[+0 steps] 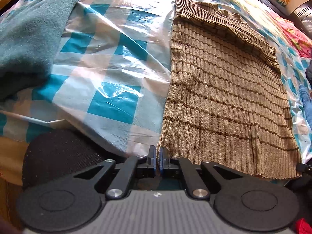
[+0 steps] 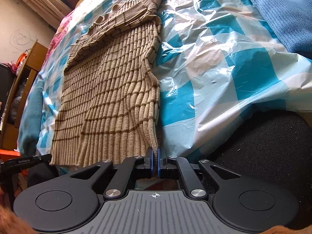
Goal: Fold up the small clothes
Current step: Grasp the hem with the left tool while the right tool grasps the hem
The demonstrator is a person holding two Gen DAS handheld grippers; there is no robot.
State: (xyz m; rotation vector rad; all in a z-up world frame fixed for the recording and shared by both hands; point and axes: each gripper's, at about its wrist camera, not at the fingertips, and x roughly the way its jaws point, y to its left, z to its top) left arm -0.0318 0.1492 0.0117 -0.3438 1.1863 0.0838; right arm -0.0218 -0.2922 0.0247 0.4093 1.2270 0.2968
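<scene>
A tan striped sweater (image 2: 109,89) lies flat on the checked plastic sheet (image 2: 214,68); the right gripper (image 2: 155,162) clamps its near corner, while the left gripper (image 1: 157,160), fingers together and empty, hangs beside its near hem.

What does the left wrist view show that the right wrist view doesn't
Only the left wrist view shows the left tool shut on nothing, beside the striped sweater, plus a teal towel. Only the right wrist view shows the right tool shut on the sweater's hem corner, and a blue knit. Both show the sweater flat on the checked plastic cover.
</scene>
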